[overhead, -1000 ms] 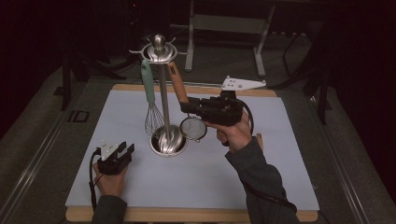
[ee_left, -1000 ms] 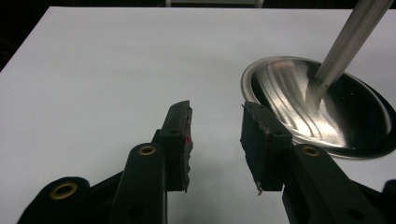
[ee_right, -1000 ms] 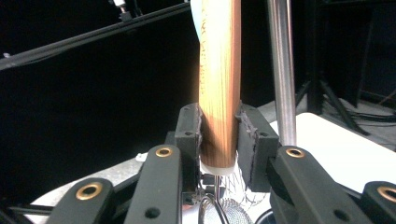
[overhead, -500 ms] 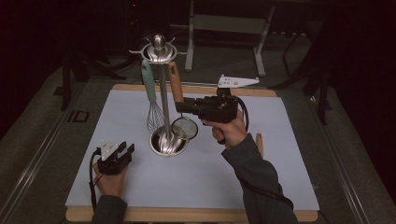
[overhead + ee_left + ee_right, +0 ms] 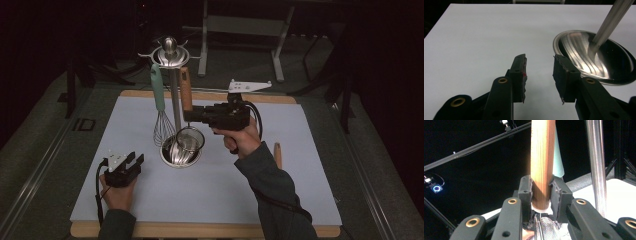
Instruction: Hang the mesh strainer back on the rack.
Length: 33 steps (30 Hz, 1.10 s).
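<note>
While my right claw (image 5: 541, 192) clamps the strainer's wooden handle (image 5: 542, 157) beside the stand pole (image 5: 175, 107), I should lift straight; left claw (image 5: 539, 75) gapes empty.

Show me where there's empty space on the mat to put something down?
Bare mat lies between the two hands along the near edge, and left of the whisk. The middle is crowded: the stand's base, strainer and right gripper.

One metal utensil stand (image 5: 172, 95) rises from the desk (image 5: 210, 195). Beside it are one teal-handled whisk (image 5: 159, 107), one wooden-handled strainer (image 5: 188, 135), one loose wooden piece (image 5: 277, 155), and two tongs: left (image 5: 131, 162), right (image 5: 192, 116).
</note>
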Motion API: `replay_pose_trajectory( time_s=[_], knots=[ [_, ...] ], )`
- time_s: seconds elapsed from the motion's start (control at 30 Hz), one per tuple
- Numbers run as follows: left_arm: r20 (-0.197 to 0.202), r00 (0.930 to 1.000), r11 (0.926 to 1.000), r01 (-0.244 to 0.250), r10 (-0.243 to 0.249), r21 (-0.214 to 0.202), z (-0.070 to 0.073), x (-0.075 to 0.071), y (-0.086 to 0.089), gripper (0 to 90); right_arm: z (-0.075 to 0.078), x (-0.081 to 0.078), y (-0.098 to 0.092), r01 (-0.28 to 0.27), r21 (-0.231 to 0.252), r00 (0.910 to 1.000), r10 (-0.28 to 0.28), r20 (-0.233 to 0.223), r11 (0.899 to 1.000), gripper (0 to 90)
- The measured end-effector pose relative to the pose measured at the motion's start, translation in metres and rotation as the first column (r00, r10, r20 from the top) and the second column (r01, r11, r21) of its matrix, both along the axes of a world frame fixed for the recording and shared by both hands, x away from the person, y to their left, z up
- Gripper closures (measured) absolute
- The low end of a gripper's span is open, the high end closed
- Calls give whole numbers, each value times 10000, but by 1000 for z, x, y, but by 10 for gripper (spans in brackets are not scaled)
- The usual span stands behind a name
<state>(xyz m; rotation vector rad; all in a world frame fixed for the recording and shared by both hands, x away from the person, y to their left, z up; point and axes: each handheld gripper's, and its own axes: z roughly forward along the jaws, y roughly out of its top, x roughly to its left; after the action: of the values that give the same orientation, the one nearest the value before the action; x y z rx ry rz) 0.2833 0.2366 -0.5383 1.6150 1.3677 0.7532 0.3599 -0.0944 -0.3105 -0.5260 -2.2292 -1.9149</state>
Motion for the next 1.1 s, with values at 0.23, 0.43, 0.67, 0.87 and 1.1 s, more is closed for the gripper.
replay_pose_trajectory(
  time_s=[0.23, 0.43, 0.67, 0.87, 1.1],
  knots=[
    [7, 10000, 10000, 1, -1, 32, 0, 0, 0, 627, 0, 3, -2, 84, 46, 10000, -84, 47, 10000, 725],
    [4, 10000, 10000, -21, 21, 22, 0, 0, 0, 622, -3, 10, 1, -479, 315, 9984, 488, -292, 9984, 729],
    [5, 10000, 10000, -2, 2, 38, 0, 0, 0, 622, -4, 10, 8, -563, 185, 9977, 569, -365, 9982, 730],
    [0, 10000, 10000, -11, 11, 41, 0, 0, 0, 622, 0, 9, 12, -527, -2, 9981, 526, -320, 9986, 731],
    [9, 10000, 10000, -5, 5, 38, 0, 0, -1, 622, 3, 7, 20, -597, -303, 9978, 588, -301, 9978, 732]
  ],
)
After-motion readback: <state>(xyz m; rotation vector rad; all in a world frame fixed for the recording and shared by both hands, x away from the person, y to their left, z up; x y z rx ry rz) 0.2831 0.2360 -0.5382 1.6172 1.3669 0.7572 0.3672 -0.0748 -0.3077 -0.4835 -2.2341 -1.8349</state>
